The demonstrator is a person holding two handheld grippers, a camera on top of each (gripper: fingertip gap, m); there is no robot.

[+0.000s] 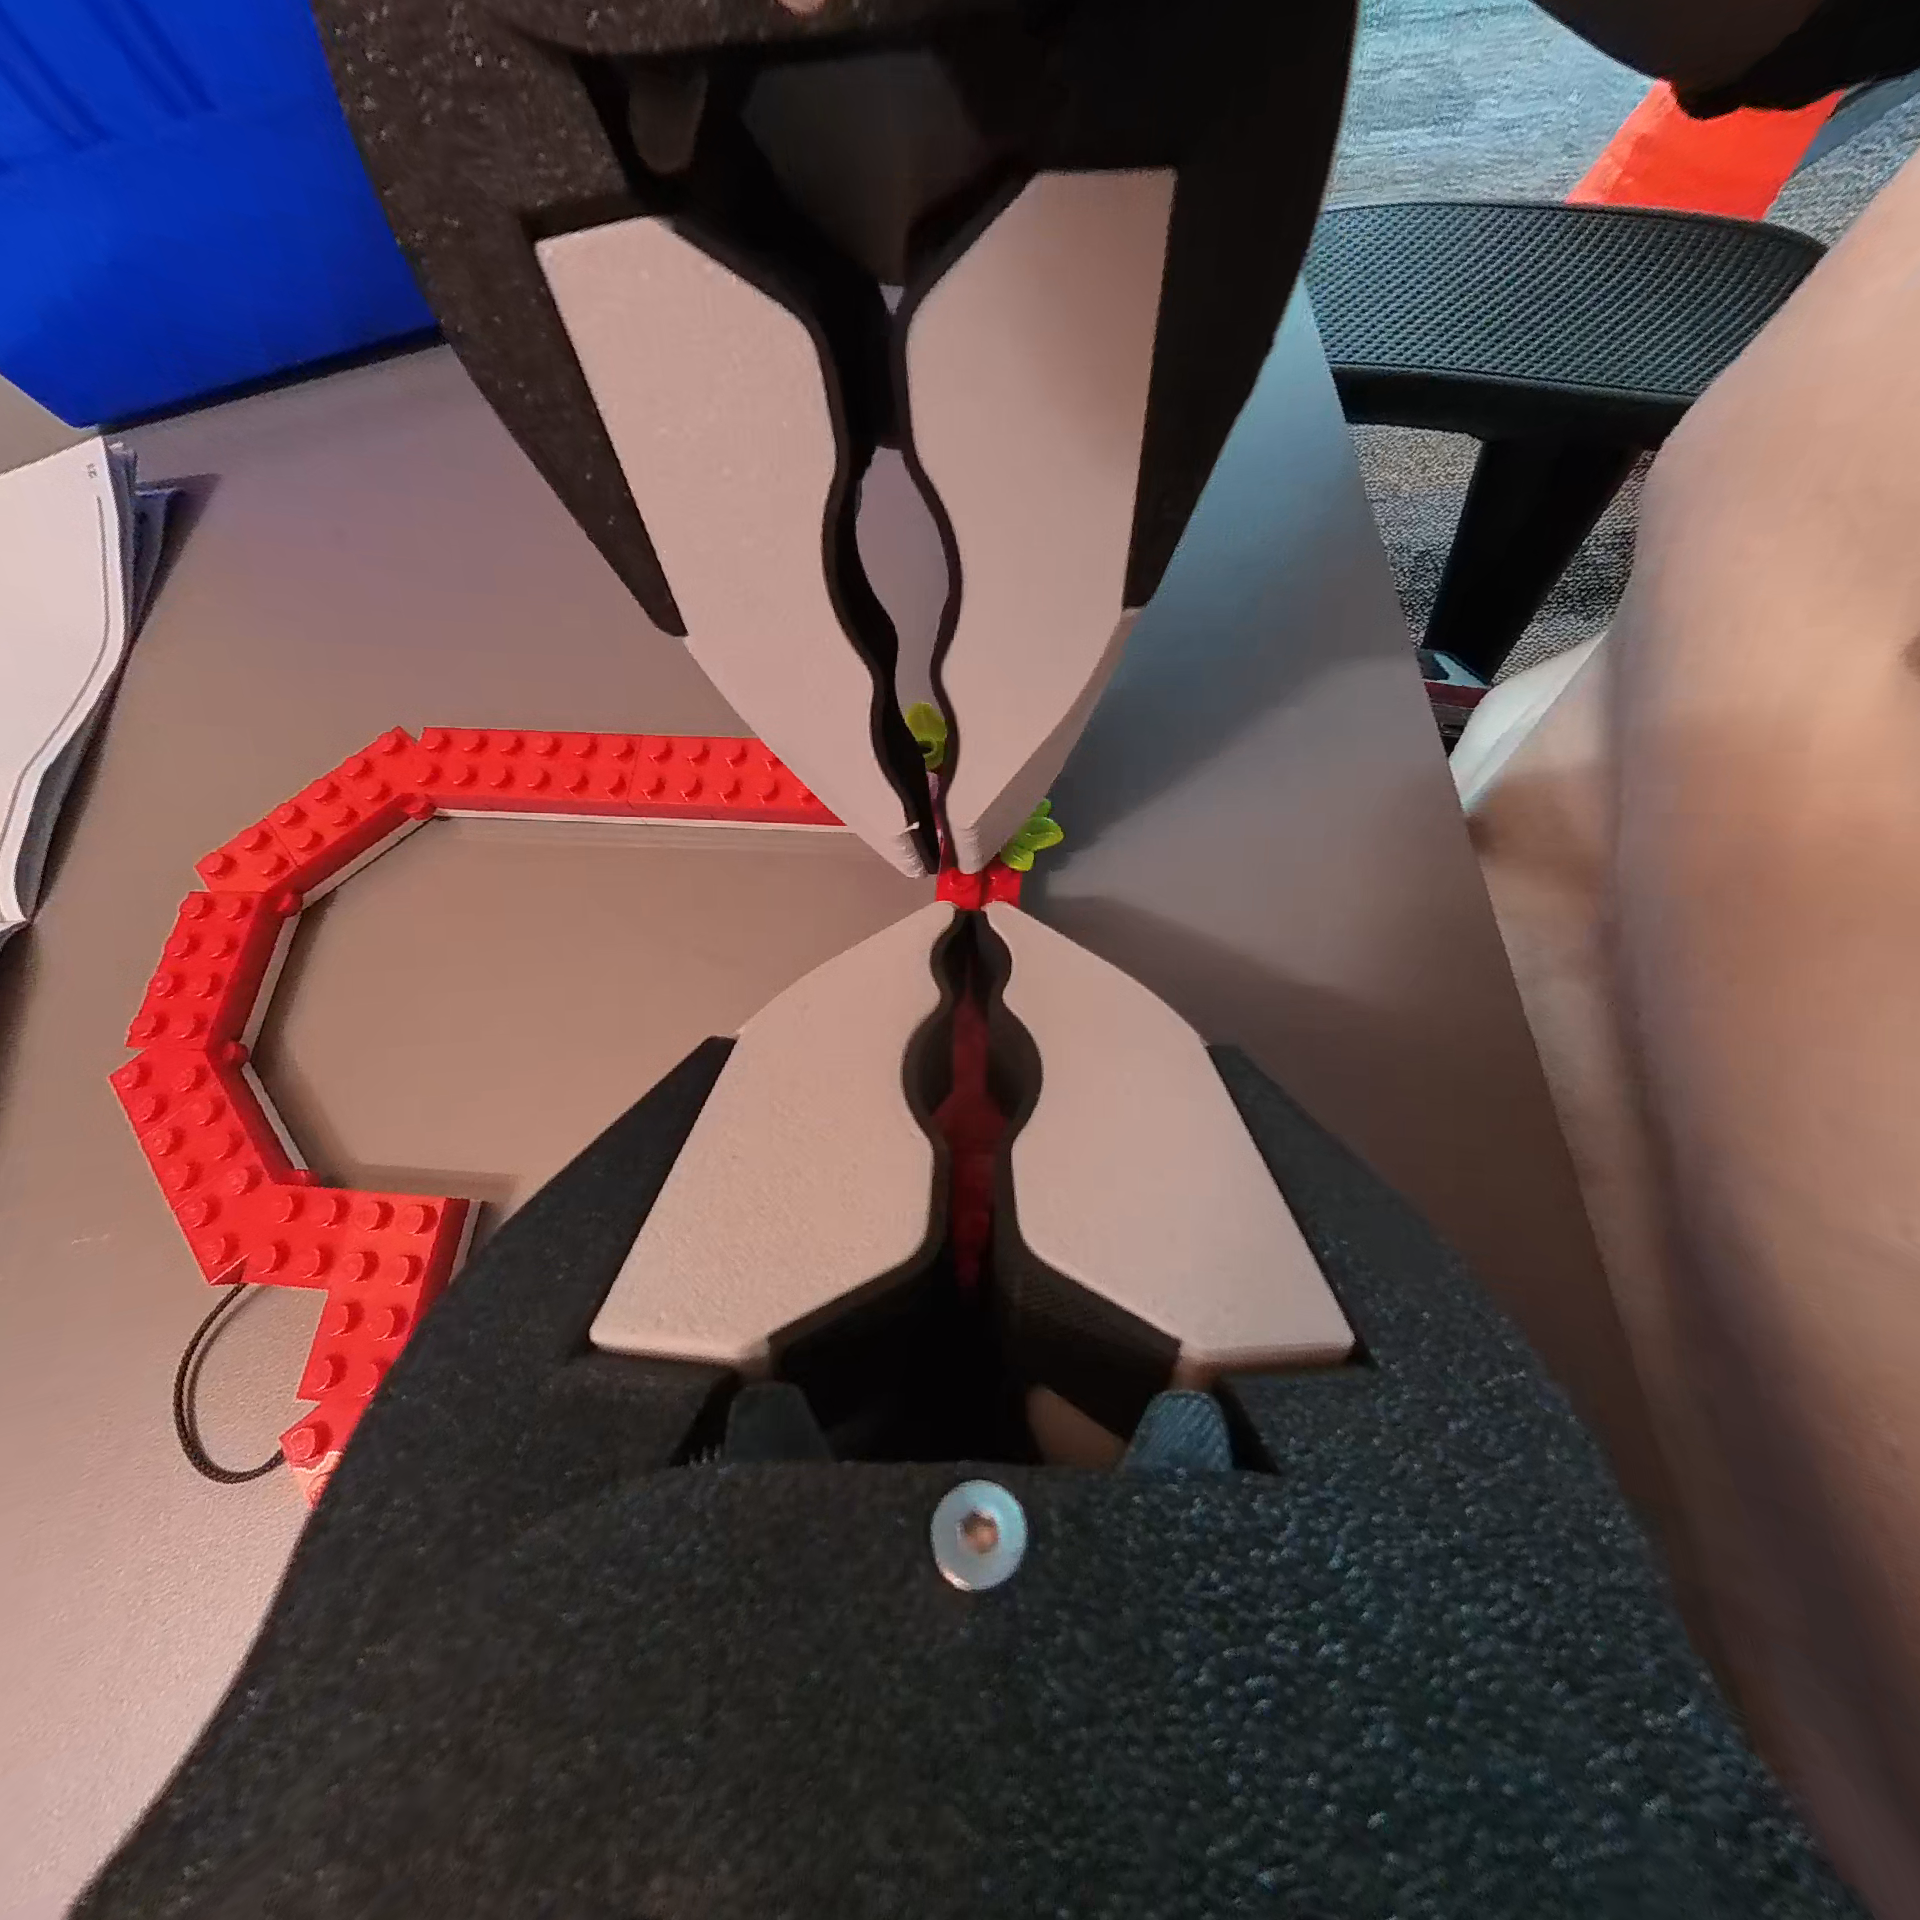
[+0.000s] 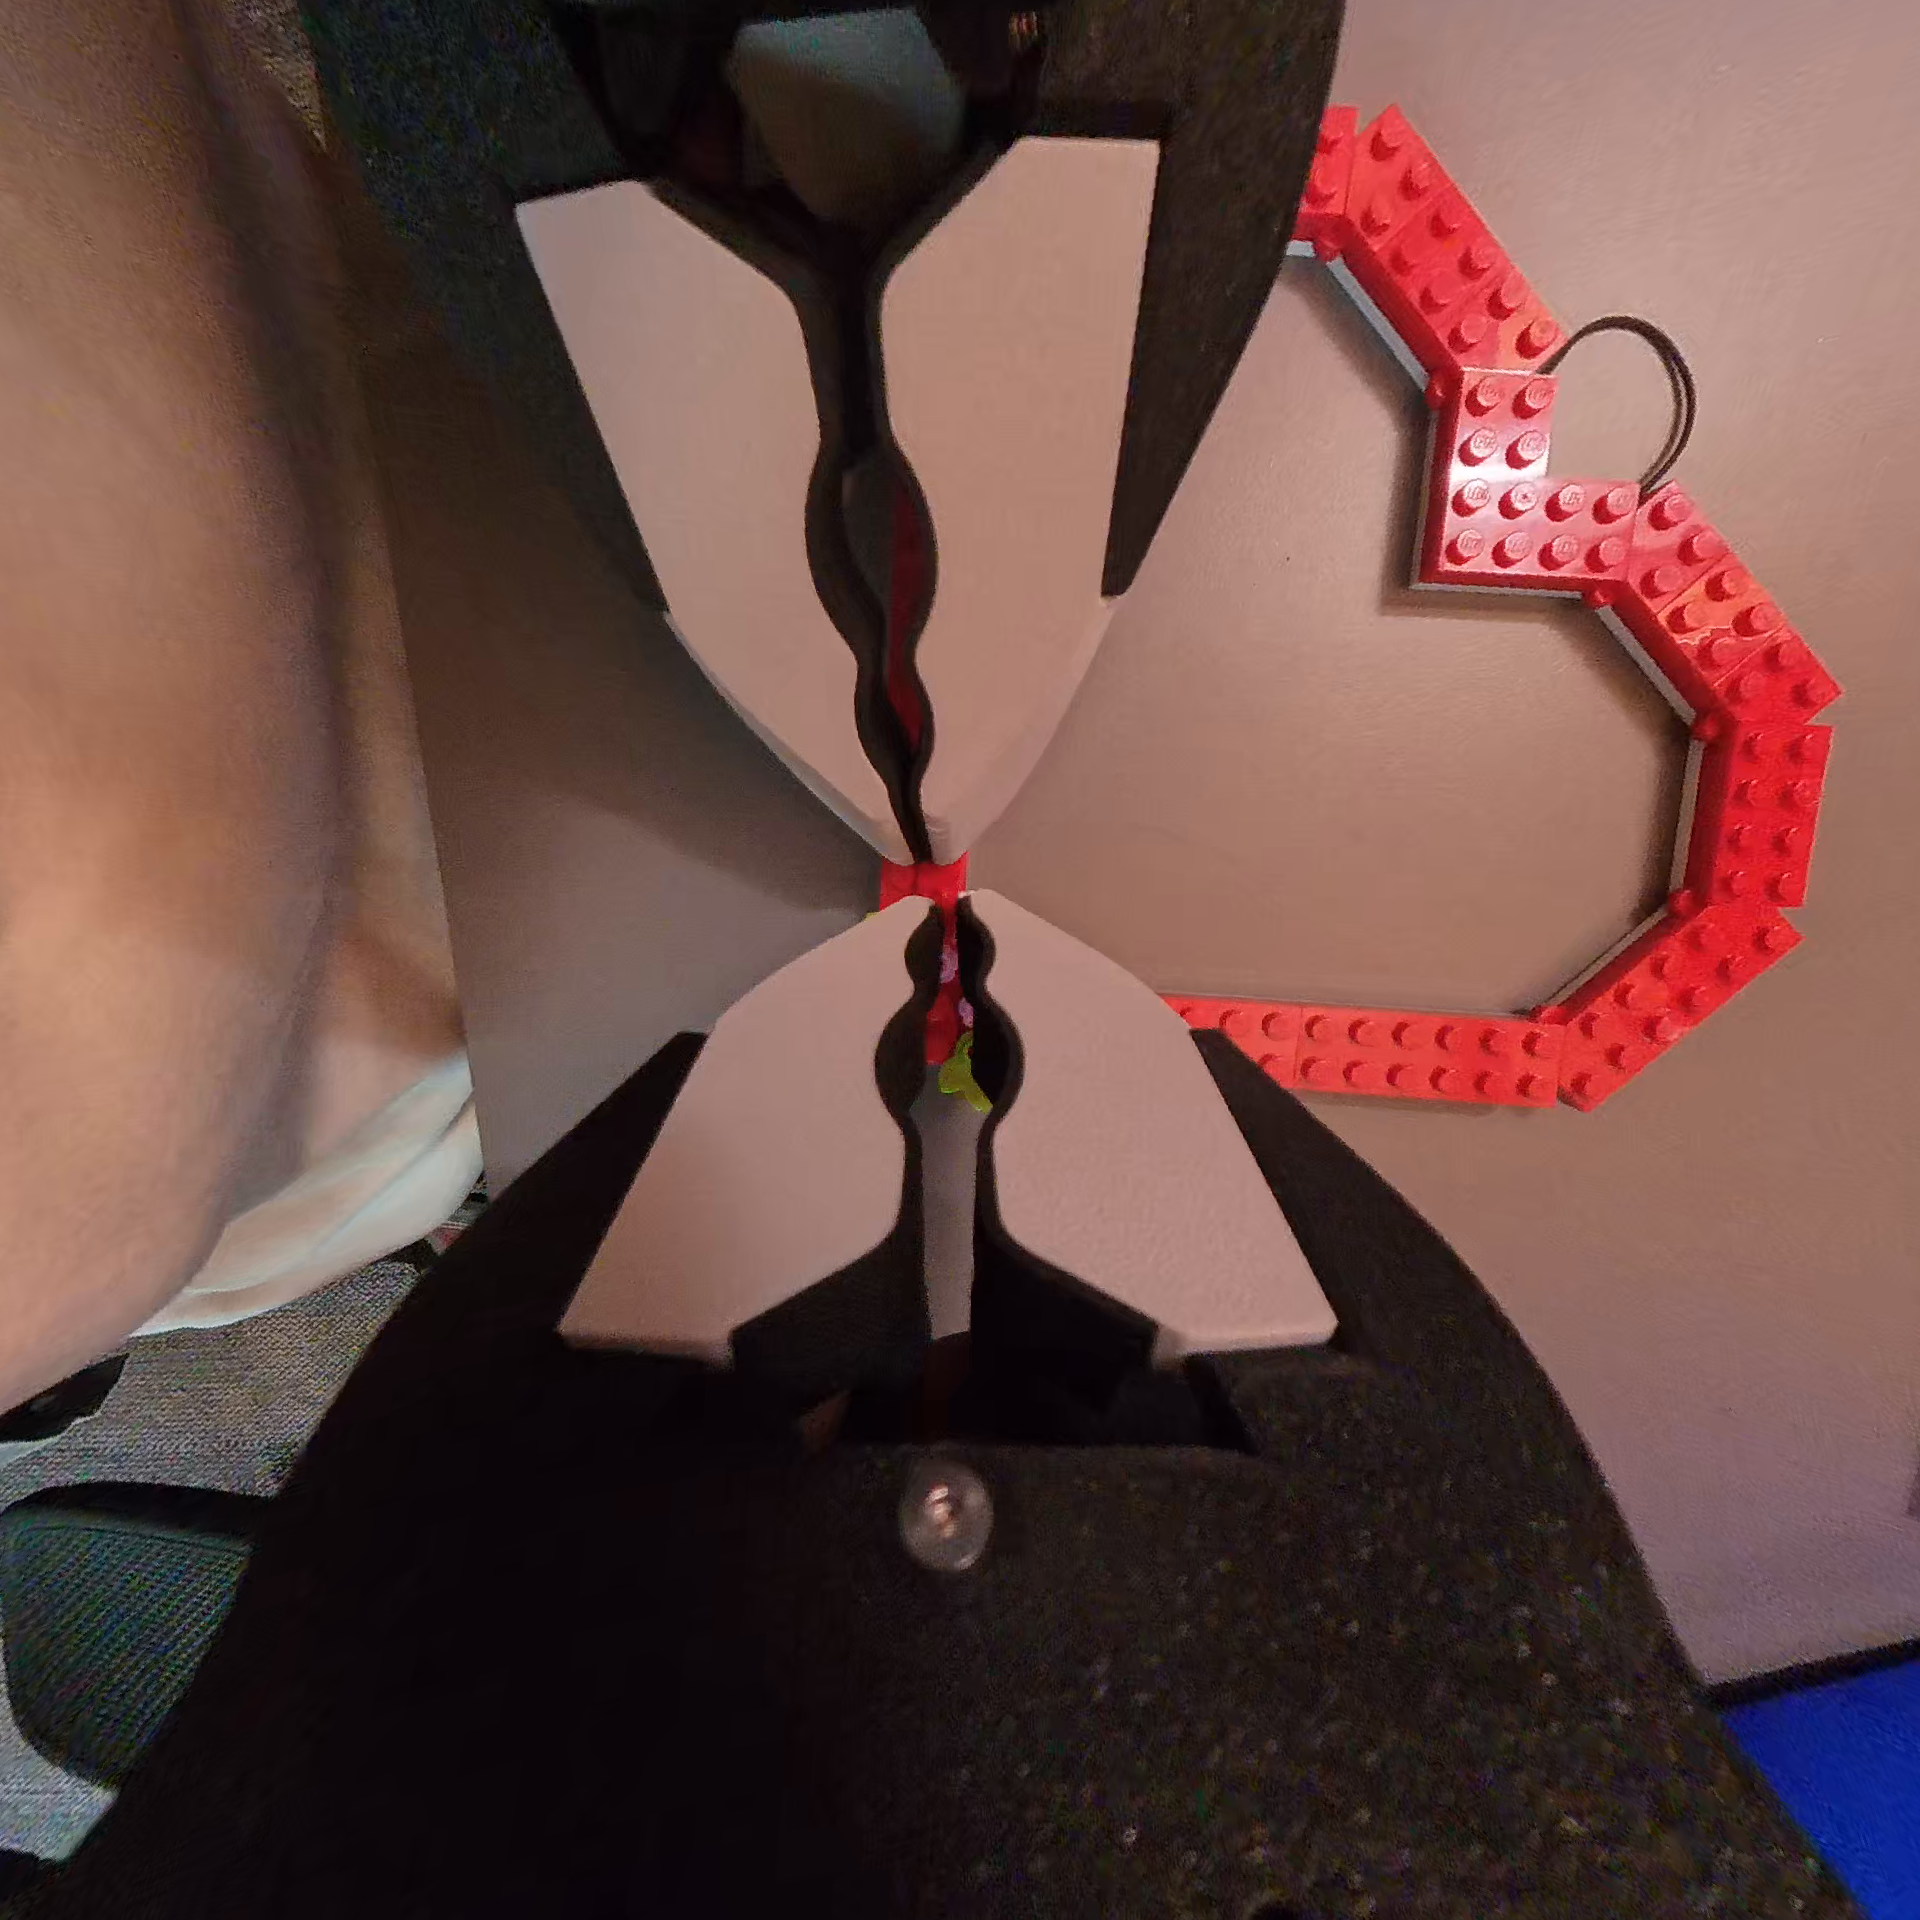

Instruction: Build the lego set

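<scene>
My two grippers meet tip to tip above the table's right edge. The left gripper is shut on a red lego strip that runs back between its fingers. The right gripper comes in from the top, shut on a red piece with lime-green leaves. A small red block shows between both tips. In the right wrist view the right gripper holds the red piece with a green leaf, and the left gripper faces it. A red heart-shaped lego frame lies flat on the table.
A black cord loop hangs off the frame's notch. A paper booklet lies at the left edge. A blue bin stands behind it. An office chair and a person's leg are beside the table edge. Less than 4 cm separates the two grippers' tips.
</scene>
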